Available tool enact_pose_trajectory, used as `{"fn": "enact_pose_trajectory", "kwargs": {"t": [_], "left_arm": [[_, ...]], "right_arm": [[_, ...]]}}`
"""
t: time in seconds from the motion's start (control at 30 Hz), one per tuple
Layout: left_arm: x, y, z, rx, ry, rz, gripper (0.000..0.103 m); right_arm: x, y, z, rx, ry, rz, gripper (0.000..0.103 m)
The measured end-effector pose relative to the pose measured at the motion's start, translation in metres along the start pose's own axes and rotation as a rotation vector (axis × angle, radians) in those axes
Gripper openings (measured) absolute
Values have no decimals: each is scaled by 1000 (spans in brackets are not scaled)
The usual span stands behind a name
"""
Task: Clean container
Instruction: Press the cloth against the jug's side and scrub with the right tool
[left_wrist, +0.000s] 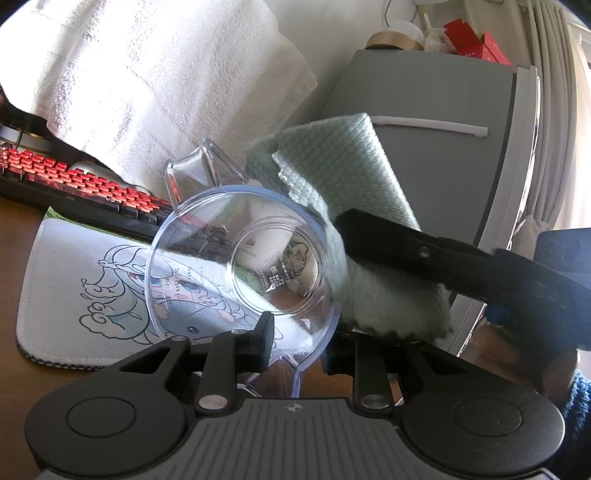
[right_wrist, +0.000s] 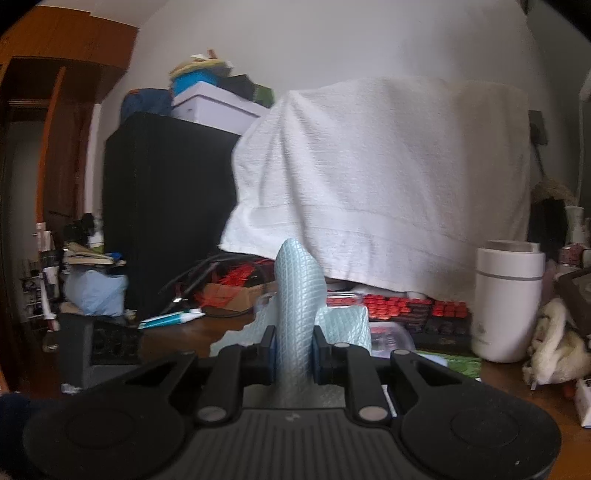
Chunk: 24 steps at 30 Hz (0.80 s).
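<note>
A clear plastic measuring cup with a handle on its far side is tilted so its open mouth faces the left wrist camera. My left gripper is shut on its lower rim beside the spout, one finger inside and the other mostly hidden outside. A green waffle-weave cloth lies against the cup's right outer wall. My right gripper reaches in from the right, clamped on that cloth. In the right wrist view the right gripper is shut on the folded cloth, which stands up between its fingers and hides the cup.
A white towel drapes over something tall behind a red-keyed keyboard. A cartoon-printed mat lies on the wooden desk. A grey cabinet stands at right. A white tumbler, a black cabinet and clutter surround.
</note>
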<state>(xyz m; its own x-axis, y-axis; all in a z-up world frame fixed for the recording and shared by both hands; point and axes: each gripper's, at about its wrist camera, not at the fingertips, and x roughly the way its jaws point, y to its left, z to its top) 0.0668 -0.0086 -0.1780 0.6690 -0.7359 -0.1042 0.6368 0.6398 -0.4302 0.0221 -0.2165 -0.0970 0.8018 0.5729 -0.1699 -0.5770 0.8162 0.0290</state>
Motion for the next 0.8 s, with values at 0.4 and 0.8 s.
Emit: {"fn": "enact_pose_trajectory", "kwargs": {"t": [0.4,0.8], "left_arm": [[0,-1,0,10,3,0,26],[-1,0,1,-2,0,-1,25]], "right_arm": [[5,-19,1,64,1,-68,17],[2,13,2,-10,2,45,17]]}}
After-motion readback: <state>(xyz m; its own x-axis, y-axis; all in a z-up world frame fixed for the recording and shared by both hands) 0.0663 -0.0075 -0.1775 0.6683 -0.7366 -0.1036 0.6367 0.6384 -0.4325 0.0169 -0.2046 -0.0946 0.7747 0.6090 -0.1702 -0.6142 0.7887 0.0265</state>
